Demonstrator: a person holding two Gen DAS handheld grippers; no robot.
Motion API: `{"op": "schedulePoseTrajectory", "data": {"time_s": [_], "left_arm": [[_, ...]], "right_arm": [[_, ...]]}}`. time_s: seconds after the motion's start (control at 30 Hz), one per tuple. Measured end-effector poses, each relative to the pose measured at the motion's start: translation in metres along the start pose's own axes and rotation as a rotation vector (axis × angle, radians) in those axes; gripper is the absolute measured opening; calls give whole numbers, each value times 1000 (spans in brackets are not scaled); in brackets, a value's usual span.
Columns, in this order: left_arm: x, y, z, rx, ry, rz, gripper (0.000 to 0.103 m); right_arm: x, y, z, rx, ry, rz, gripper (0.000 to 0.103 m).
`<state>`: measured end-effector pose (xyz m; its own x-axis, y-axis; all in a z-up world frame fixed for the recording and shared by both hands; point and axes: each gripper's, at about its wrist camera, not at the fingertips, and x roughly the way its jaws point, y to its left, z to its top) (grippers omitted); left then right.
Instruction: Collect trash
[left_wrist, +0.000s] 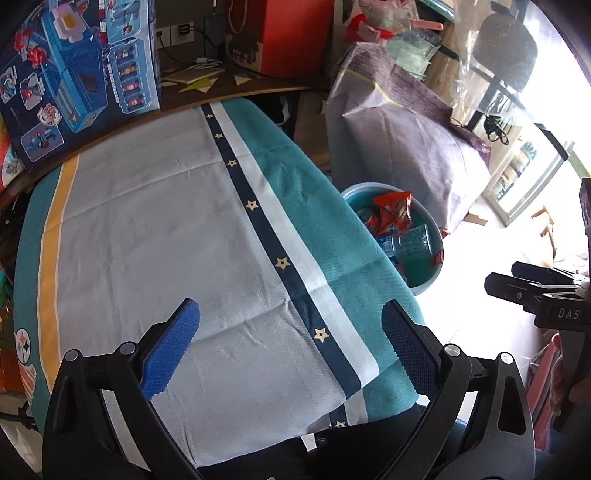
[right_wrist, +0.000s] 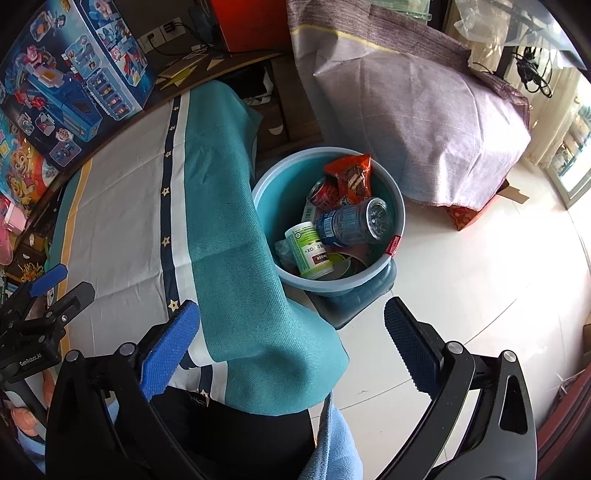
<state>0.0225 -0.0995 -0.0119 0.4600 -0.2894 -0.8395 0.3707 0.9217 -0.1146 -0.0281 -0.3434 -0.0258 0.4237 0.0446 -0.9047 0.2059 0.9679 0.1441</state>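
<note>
A light blue basin (right_wrist: 400, 206) stands on the floor right of the cloth-covered table (right_wrist: 122, 192). It holds a red snack bag (right_wrist: 351, 173), a red can (right_wrist: 323, 192), a clear plastic bottle (right_wrist: 354, 221) and a white-green container (right_wrist: 308, 249). The basin (left_wrist: 436, 236) also shows in the left wrist view. My right gripper (right_wrist: 291, 336) is open and empty above the table's right edge, short of the basin. My left gripper (left_wrist: 290, 332) is open and empty over the tablecloth (left_wrist: 166, 229).
A large blue toy box (left_wrist: 74, 74) stands at the table's back left. A purple-covered bulky item (right_wrist: 424, 110) sits behind the basin. A red box (left_wrist: 295, 33) is at the back. White floor tiles (right_wrist: 461, 295) lie to the right.
</note>
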Motion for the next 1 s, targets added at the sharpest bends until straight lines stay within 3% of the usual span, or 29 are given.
{"op": "schedulePoseTrajectory", "data": {"time_s": [1.0], "left_arm": [[13,21,-4,-39,11,36,99]], "right_arm": [[13,10,4,-31,19,-20,96]]}}
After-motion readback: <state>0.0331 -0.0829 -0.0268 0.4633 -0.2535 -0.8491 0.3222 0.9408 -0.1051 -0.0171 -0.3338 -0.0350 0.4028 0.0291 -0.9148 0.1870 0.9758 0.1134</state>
